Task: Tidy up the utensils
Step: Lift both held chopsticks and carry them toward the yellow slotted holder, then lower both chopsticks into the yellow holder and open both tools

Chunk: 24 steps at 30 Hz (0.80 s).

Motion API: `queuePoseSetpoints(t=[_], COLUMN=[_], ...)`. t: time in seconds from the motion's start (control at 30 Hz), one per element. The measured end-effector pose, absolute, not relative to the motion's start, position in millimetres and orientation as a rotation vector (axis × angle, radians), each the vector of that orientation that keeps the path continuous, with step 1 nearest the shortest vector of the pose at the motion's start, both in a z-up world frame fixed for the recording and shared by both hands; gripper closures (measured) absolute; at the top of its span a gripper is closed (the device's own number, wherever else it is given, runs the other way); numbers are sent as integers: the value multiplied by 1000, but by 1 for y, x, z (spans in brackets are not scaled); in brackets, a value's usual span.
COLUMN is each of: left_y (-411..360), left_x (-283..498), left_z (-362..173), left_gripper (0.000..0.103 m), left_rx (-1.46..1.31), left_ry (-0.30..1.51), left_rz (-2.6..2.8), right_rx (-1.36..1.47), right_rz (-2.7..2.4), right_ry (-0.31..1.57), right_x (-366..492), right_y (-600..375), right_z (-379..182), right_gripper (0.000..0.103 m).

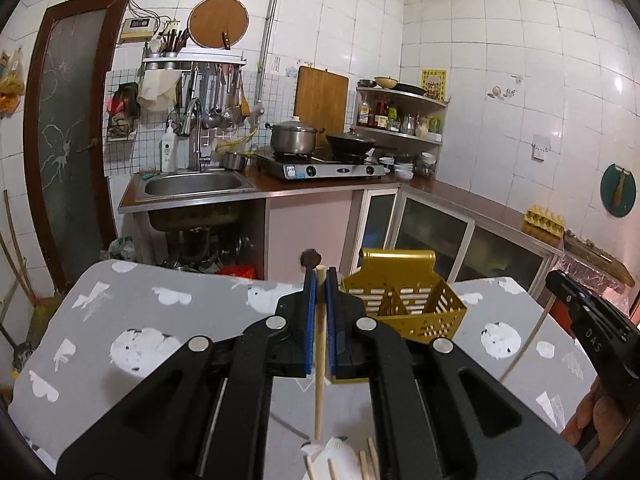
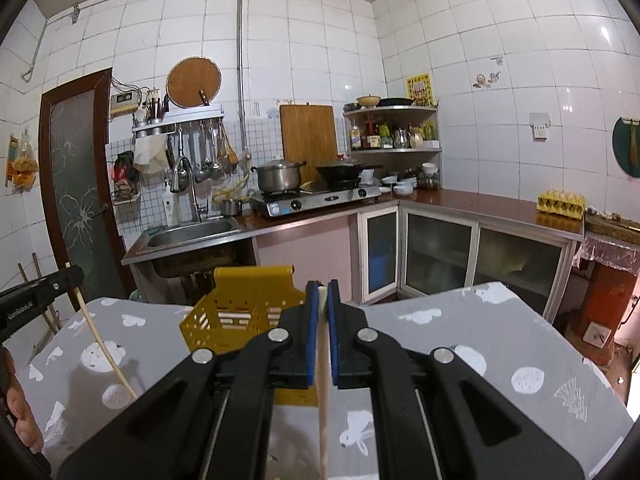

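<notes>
While each gripper, left (image 1: 321, 280) and right (image 2: 323, 292), pinched one pale wooden chopstick (image 1: 319, 360) above the grey patterned table (image 1: 160, 320), the perforated yellow metal holder (image 1: 404, 304) seemingly held a few; loose chopsticks (image 1: 368, 460) remained.

Left wrist view: fisheye, mounted behind the left gripper (image 1: 321, 280), looking forward and slightly down along its fingers; grey patterned table (image 1: 160, 320) close below, kitchen counter (image 1: 320, 188) well beyond.

Right wrist view: same mounting on the right gripper (image 2: 323, 292), same facing.

Shared: table, yellow basket (image 1: 404, 304) (image 2: 240, 312), sink (image 1: 196, 184) (image 2: 192, 234), stove (image 1: 328, 166) (image 2: 316, 200), tiled walls. Each view catches the other gripper at its frame edge.
</notes>
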<state>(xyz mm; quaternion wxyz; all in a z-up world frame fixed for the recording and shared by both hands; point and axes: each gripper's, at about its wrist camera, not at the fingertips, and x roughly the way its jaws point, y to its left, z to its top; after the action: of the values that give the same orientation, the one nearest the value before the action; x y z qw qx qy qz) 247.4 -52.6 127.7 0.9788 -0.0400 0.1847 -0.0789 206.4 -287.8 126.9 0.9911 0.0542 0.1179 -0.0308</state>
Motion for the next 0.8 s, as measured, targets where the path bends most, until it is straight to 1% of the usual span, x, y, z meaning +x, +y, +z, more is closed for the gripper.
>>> queuePoseSetpoints(t=[0.2,0.47,0.63,0.8], left_y=[-59,-77,-90,-105], left_x=[254,265,289,320], left_z=[147,212,244,245], left_gripper=[99,99,99,99], left_rx=[-85,-80,-97,-84], left_ry=[334,237,200,194], left_rz=[-173,-205,-220,-208], right_rx=[100,97,95,100], right_rz=[-52,-16,-9,-3], right_ry=[205,141,88,63], right_x=[215,230,246,274], right_y=[-286,-280,-275,-267], right_z=[148,210,246,261], right_gripper=[98,98,98,98])
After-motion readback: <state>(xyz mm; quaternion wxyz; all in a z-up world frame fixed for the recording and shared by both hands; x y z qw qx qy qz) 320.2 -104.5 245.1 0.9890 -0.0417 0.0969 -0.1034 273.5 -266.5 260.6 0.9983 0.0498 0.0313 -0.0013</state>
